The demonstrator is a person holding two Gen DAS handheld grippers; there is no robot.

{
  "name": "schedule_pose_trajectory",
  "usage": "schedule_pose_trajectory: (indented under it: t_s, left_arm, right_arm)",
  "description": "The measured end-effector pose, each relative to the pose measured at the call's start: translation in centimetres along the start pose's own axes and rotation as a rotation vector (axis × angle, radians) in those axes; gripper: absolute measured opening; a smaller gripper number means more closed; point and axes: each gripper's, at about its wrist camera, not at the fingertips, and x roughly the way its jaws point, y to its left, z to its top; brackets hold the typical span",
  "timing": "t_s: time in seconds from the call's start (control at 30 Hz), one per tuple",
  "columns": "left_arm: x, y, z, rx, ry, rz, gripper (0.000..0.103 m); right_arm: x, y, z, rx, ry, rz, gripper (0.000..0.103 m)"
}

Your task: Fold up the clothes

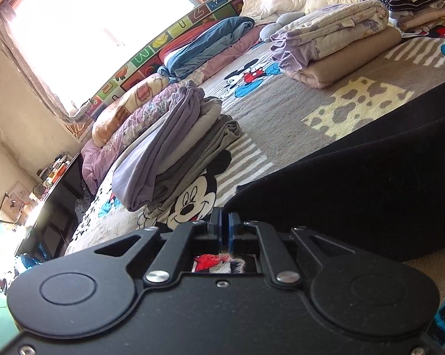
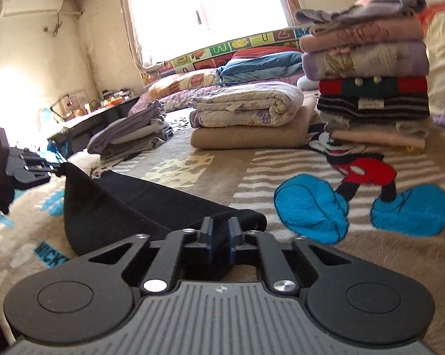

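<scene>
Both grippers gripped the black knit garment [image 2: 127, 207] on the cartoon-mouse plush blanket [image 2: 281, 251]: left gripper [image 2: 56, 171] clenched one corner, right gripper [image 2: 219, 236] pinched another

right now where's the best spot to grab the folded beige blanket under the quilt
Judging by its pose, grip the beige blanket at its rounded folded edge, coming in low from the front. The floral quilt covers its top, so only the sides are free, and the fold gathers all its layers.
</scene>
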Motion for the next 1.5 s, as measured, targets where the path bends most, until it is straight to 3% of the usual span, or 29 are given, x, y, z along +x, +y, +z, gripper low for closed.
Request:
schedule_pose_trajectory:
  t_s: [0.03, 0.13, 0.23, 0.3, 0.4, 0.67, 0.87, 1.17, 1.37, 1.43, 1.5]
  left_arm:
    - [-0.6, 0.0, -0.4, -0.015, -0.016, -0.002, 0.002]
    - [-2.4, -0.1, -1.8, -0.028, -0.045, 0.011, 0.002]
    - [-4.9, 0.5, -3.6, -0.071, -0.06, 0.039, 0.003]
    - [-7.0, 0.8, -5.1, -0.108, -0.108, 0.033, 0.003]
    - [-9.7, 0.6, -7.4, -0.11, -0.16, 0.029, 0.002]
    - [-11.6, -1.0, -10.5, -0.023, -0.15, 0.02, 0.003]
    - [-11.2, -3.3, -11.4, 0.094, -0.115, 0.047, 0.002]
    - [-10.9, -3.0, -11.6, 0.068, -0.101, 0.057, 0.002]
    - [-10.6, -3.2, -11.6, 0.079, -0.089, 0.053, 0.002]
    - [-10.5, -3.2, -11.6, 0.077, -0.088, 0.055, 0.002]
    - [-10.4, -3.2, -11.5, 0.076, -0.087, 0.057, 0.002]
  right_arm:
    - [-0.1, -0.7, -0.1, 0.051, 0.004, 0.035, 0.073]
    - [0.0, -1.5, -0.4, 0.136, 0.023, 0.164, 0.066]
    - [-1.1, 0.8, -1.0, -0.003, 0.056, 0.227, 0.053]
    - [-1.8, 3.3, -2.1, -0.186, 0.085, 0.209, 0.04]
    - [-3.1, 6.0, -3.5, -0.374, 0.107, 0.183, 0.034]
    - [-5.0, 10.4, -7.3, -0.769, 0.131, 0.055, 0.033]
    - [-4.9, 11.8, -8.9, -0.861, 0.225, 0.07, 0.027]
    - [-5.2, 12.3, -9.4, -0.903, 0.22, 0.035, 0.026]
    - [-5.7, 13.2, -9.5, -1.134, 0.28, 0.043, 0.032]
    - [-5.8, 13.1, -9.3, -1.221, 0.312, 0.06, 0.041]
    - [-5.8, 12.8, -9.2, -1.314, 0.339, 0.082, 0.042]
